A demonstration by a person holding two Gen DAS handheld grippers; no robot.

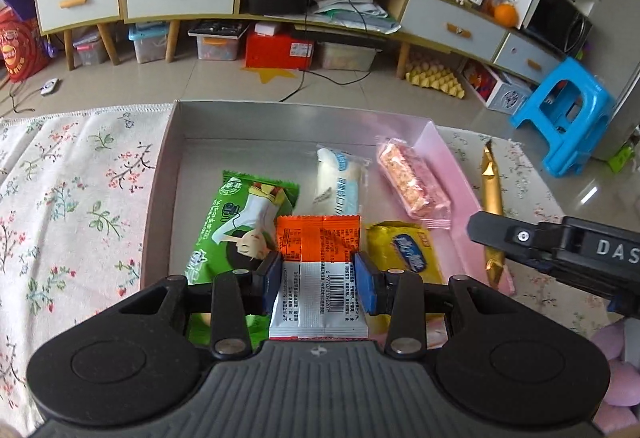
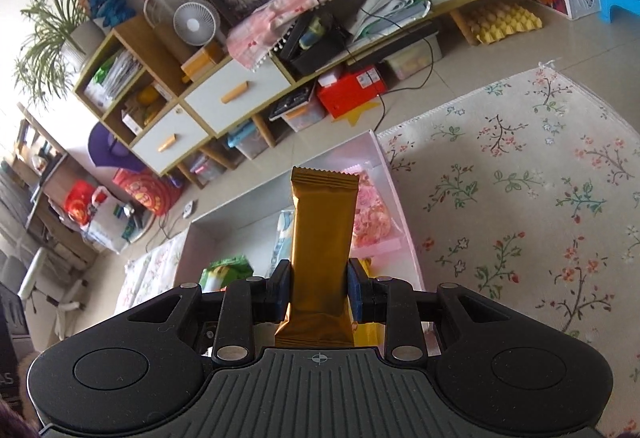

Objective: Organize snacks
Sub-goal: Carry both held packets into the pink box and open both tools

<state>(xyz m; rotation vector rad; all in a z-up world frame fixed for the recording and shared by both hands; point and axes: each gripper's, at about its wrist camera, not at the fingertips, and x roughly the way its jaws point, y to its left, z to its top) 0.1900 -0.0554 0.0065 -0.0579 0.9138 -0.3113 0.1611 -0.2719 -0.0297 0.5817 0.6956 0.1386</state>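
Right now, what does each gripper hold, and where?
Left gripper: orange-and-white packet, pinched at mid-length. Right gripper: gold bar, pinched near its lower end.

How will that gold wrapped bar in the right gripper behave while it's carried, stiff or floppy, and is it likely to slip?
The gold bar probably stays fairly stiff: it juts straight out beyond the right gripper without drooping. Its glossy foil looks slick, so it could slide between the fingers if jolted. Held near one end, it may pivot.
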